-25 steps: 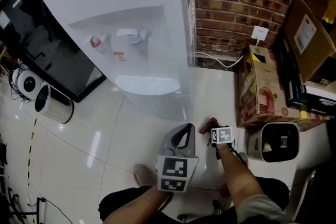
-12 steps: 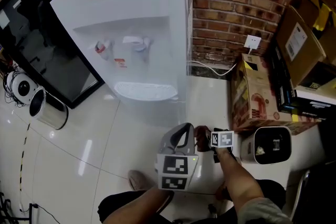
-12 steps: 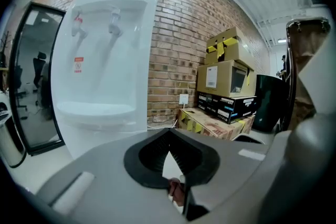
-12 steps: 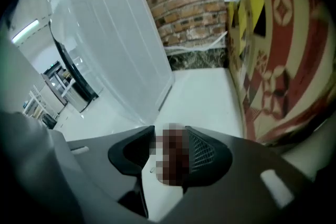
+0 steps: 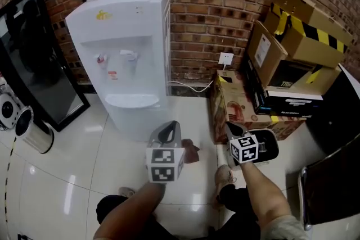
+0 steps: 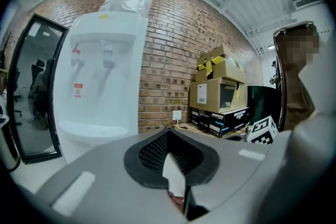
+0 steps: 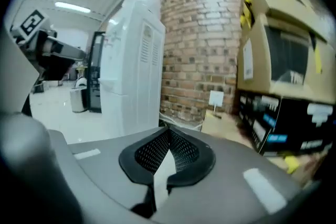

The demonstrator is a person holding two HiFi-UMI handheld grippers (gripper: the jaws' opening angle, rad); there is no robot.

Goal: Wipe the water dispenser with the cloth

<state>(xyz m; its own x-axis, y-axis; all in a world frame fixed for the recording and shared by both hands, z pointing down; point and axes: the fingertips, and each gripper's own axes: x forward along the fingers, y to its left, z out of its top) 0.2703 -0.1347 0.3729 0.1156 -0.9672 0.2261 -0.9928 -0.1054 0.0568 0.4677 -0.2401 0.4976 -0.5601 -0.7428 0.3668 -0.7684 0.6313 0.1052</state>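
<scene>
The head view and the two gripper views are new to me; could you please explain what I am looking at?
No robot here: a person holds a two-jaw claw in each hand. The head view comes from a camera on the person's head, looking down; the left claw is at its left, the right claw at its right. The left gripper view and right gripper view come from cameras riding on each claw. On the tiled floor stand a white water dispenser and cardboard boxes against a brick wall. The left claw seems shut on a reddish cloth; the right claw's jaws have just closed, empty.
</scene>
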